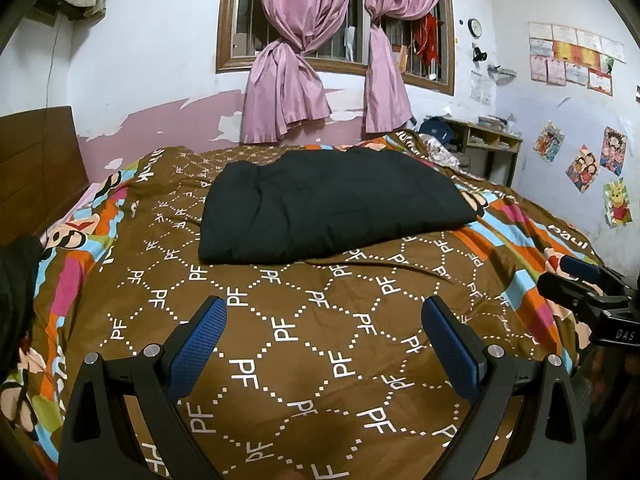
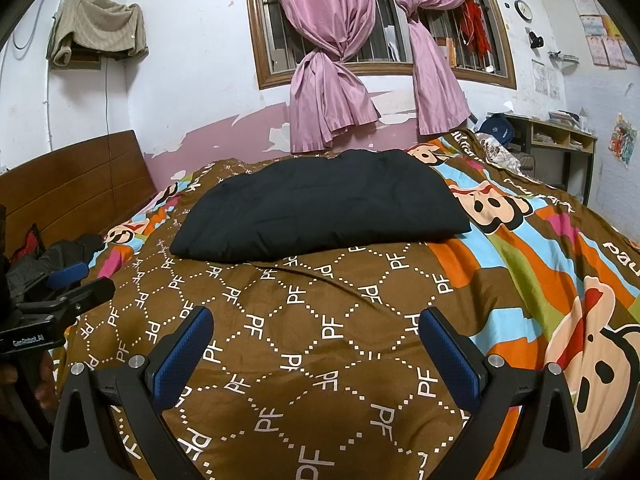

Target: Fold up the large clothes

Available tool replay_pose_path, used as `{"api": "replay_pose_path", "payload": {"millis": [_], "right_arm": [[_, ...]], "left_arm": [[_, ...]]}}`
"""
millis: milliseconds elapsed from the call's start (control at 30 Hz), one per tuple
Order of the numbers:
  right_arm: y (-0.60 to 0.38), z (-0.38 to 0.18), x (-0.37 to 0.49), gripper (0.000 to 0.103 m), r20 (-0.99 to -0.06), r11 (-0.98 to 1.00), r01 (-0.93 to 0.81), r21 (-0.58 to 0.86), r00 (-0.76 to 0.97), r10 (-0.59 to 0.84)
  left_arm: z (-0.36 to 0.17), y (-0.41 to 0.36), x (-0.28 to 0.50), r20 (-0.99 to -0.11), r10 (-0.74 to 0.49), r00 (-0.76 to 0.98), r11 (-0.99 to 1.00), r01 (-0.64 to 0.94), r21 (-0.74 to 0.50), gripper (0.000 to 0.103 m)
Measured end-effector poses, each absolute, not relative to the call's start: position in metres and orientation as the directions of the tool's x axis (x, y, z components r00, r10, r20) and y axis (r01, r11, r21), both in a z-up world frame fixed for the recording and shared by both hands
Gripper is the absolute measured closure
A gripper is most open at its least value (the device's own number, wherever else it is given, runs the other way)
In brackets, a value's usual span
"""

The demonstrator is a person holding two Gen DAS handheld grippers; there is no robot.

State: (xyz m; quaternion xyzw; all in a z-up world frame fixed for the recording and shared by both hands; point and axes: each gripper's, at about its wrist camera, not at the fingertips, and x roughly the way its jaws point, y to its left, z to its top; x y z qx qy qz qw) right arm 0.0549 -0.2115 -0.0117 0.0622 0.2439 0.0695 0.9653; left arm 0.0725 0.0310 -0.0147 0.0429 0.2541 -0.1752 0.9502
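We hold both grippers low over the near half of the bed, jaws spread wide and pinching nothing: left gripper point(image 1: 323, 340) and right gripper point(image 2: 314, 344), each hanging above the brown patterned quilt point(image 1: 320, 360) without touching cloth. The black garment point(image 1: 332, 208) lies well ahead of us, toward the far side of the quilt below the window point(image 1: 336, 20), already folded into a thick, roughly rectangular bundle with a rounded near-left corner. We judge the fold done or nearly done. Risks from here: if we reach in again, an open finger could snag the quilt along with the garment, since both are soft and the bundle sits flush on it; lifting by one edge only would likely let the layers slide apart and undo the fold; a push from the near side could skid the bundle toward the wall. Count: one black garment, two grippers, one quilt, two pink curtains point(image 2: 332, 92) tied at the middle, one wall clock point(image 1: 475, 27), and one dark heap point(image 2: 60, 256) at the bed's left edge that we cannot identify.
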Motion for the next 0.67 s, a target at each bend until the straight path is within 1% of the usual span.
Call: {"api": "replay_pose_path", "payload": {"millis": [233, 667], "right_arm": [[-0.2098, -0.0142, 0.0534, 0.000, -0.464, 0.982, -0.103, 0.157, 0.870, 0.166], [-0.2076, -0.0185, 0.0513, 0.000, -0.475, 0.981, -0.103, 0.164, 0.864, 0.170]], "left_arm": [[-0.0204, 0.0280, 0.0750, -0.539, -0.234, 0.809, 0.954, 0.299, 0.034, 0.008], [-0.0230, 0.0340, 0.0793, -0.548, -0.244, 0.800, 0.954, 0.299, 0.012, 0.007]]}}
